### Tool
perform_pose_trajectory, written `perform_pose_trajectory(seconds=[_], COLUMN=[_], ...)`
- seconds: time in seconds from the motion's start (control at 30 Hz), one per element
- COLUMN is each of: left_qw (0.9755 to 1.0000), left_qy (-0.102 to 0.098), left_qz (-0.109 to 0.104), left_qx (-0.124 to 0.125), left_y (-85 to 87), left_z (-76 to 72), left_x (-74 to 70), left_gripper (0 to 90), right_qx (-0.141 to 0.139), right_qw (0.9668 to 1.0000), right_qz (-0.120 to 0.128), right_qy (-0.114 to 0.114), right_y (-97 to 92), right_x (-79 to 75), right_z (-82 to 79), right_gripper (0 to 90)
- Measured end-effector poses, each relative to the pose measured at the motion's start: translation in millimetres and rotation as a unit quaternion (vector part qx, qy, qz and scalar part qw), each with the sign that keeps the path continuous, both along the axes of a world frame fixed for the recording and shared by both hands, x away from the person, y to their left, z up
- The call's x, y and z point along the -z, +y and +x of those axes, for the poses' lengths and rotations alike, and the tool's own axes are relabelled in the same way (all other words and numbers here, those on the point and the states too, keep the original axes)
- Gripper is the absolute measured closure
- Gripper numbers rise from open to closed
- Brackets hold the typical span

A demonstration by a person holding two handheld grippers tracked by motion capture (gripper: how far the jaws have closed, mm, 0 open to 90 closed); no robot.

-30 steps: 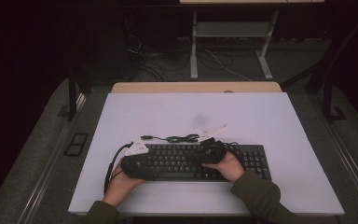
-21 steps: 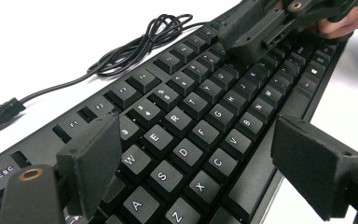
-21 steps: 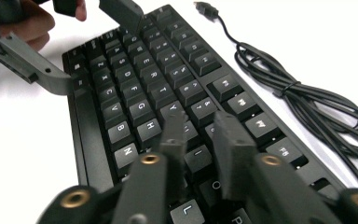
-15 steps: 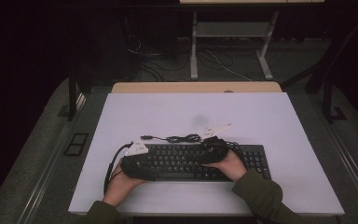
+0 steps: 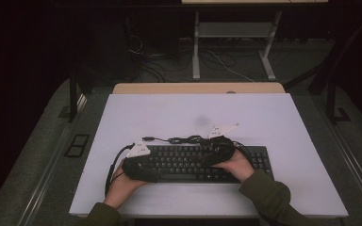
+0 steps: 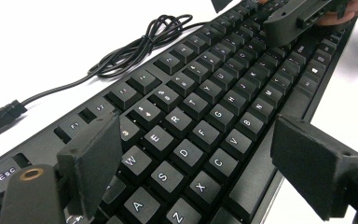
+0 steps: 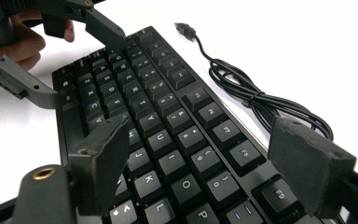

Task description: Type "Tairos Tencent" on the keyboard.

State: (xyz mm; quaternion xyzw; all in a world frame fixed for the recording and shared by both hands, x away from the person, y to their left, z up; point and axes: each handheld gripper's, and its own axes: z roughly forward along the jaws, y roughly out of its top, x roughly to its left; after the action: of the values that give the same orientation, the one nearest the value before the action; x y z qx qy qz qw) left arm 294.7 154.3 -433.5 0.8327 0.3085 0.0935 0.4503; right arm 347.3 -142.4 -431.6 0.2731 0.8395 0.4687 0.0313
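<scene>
A black keyboard (image 5: 193,162) lies along the near part of the white table (image 5: 273,117), with its black cable (image 5: 179,140) bunched just behind it. My left gripper (image 5: 156,170) is over the keyboard's left end. In the left gripper view its jaws (image 6: 200,158) stand open above the letter keys (image 6: 214,93), touching nothing. My right gripper (image 5: 206,157) is over the right half. Its jaws (image 7: 205,158) have just been opening and now stand wide above the keys (image 7: 168,107), pads clear of them. Each gripper faces the other (image 6: 298,18) (image 7: 51,46) along the keyboard.
The cable's USB plug (image 7: 185,29) lies loose on the table beyond the keyboard's back edge. A wooden strip (image 5: 198,88) borders the table's far side, with metal desk legs (image 5: 196,47) and floor cables behind it. Bare table surface surrounds the keyboard.
</scene>
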Motion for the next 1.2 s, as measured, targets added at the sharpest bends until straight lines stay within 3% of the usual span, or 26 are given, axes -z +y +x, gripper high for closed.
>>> perform_pose_trajectory(seconds=[0.63,1.03,1.2], left_qw=[1.0000,0.9998,0.9998], left_qy=[-0.007,-0.018,-0.012], left_qz=[-0.004,-0.011,-0.013], left_qx=[-0.004,-0.006,-0.001], left_y=[-5.0,-4.8,-6.1], left_z=[6.3,14.6,18.4], left_x=[-5.3,-11.1,-12.6], left_gripper=[22.1,36.5,43.9], right_qx=[0.008,0.009,0.010], right_qw=[0.9999,0.9999,0.9999], right_qz=[-0.003,-0.002,-0.001], right_qy=[-0.012,-0.011,-0.011], right_y=[-5.6,-6.1,-6.8], right_x=[1.7,1.3,1.2], right_z=[1.0,1.2,1.5], right_gripper=[18.2,18.2,18.2])
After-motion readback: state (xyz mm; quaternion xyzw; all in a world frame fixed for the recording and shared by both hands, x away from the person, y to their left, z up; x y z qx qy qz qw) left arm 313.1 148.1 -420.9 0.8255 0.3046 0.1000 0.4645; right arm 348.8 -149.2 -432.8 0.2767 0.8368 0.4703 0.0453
